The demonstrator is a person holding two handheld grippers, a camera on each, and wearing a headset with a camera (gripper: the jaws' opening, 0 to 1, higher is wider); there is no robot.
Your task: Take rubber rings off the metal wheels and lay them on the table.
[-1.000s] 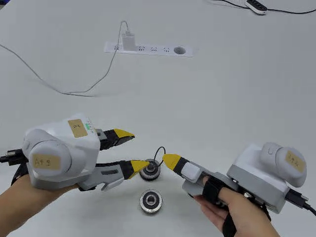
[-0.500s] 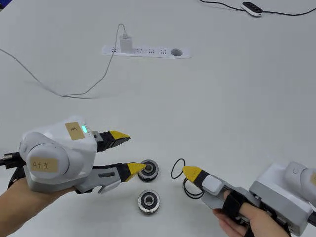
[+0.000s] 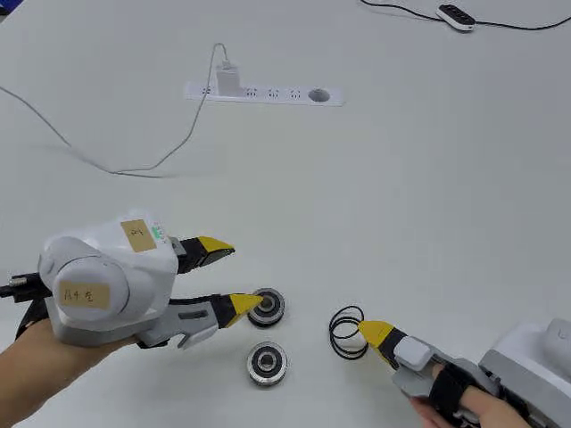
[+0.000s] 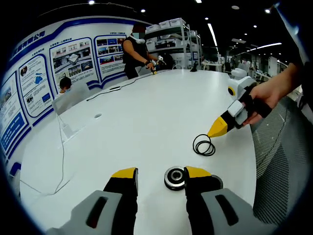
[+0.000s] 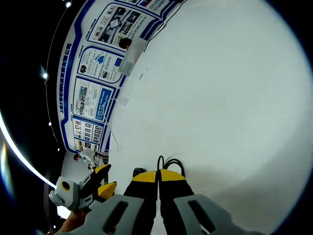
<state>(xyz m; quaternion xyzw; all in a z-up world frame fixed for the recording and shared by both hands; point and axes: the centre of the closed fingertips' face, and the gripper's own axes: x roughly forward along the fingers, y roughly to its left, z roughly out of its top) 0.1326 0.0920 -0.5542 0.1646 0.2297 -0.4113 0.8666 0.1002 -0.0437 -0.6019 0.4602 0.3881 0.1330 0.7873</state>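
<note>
The right tongs [image 3: 371,332] have swung away from the round metal wheel [image 3: 266,306], lowering a thin black rubber ring [image 3: 344,331] onto the white desk [image 3: 401,178], jaws shut on it. Left tongs [image 3: 234,275] gape beside the wheel. Release fully before lifting.

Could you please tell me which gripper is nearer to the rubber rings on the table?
Right. The right gripper has its tip at the rubber rings' edge; the left gripper sits apart, beside a metal wheel.
</note>
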